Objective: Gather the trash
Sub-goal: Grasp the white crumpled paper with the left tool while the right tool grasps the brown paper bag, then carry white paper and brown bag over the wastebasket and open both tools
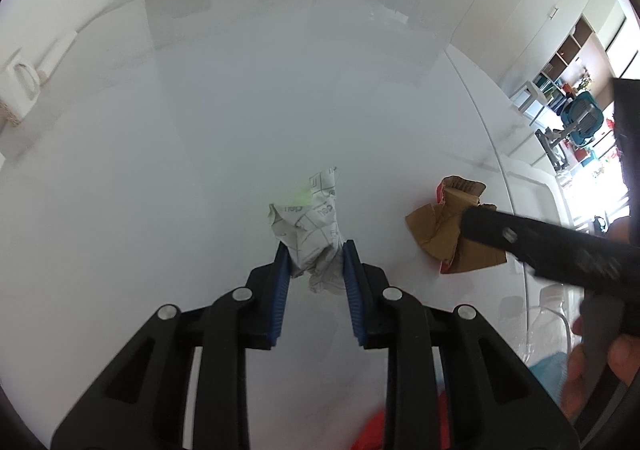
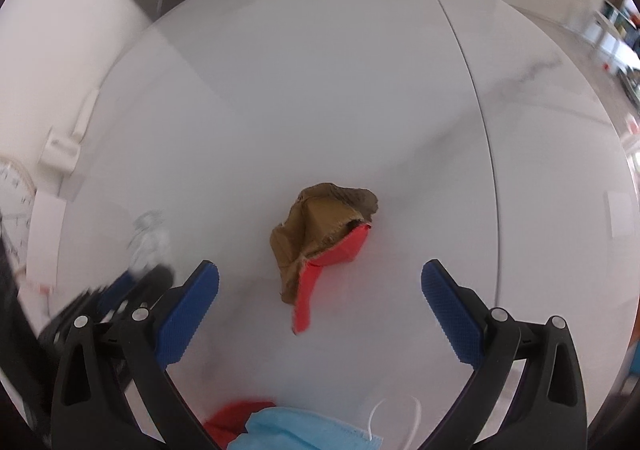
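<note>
Trash: one crumpled paper (image 1: 316,228) pinched by left gripper (image 1: 316,270), one cardboard scrap (image 2: 320,238), right gripper (image 2: 320,286) wide.

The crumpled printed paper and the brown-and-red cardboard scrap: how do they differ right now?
The crumpled printed paper is white with grey print; the cardboard scrap is brown with a red face. The paper is pinched in the left gripper; the scrap lies free ahead of the open right gripper. Both are crumpled.

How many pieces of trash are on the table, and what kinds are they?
Crumpled printed paper: 1
Brown and red cardboard scrap: 1
Blue face mask: 1
Total: 3
A red thing by the mask is too cut off to name.
</note>
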Demonstrator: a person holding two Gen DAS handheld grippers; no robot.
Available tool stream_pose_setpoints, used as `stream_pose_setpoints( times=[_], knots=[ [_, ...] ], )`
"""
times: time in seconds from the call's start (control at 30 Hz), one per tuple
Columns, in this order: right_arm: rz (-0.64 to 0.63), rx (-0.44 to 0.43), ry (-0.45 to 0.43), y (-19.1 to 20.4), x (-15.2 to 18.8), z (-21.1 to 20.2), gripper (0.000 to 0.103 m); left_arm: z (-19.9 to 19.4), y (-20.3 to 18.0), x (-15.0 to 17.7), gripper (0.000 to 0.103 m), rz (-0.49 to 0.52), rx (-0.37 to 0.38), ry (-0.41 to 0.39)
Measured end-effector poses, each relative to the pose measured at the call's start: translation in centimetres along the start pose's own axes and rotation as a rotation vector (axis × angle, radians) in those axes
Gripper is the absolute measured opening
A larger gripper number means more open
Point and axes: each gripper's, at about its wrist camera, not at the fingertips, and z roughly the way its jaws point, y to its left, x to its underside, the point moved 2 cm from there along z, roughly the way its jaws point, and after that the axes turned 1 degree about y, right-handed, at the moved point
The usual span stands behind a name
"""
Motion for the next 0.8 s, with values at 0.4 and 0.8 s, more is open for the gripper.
stream_pose_setpoints(
  times=[0.4,0.8],
  knots=[
    [0.143,0.127,0.001,1.6,-0.6,4.6,0.093,-2.2,3.3,1.1,0.026,0.045,-0.041,-0.018],
    [-0.029,0.188,-0.023,2.7,-0.9,3.2,0.049,-5.2,6.5,2.1,0.026,0.034,-0.041,-0.062]
  ],
)
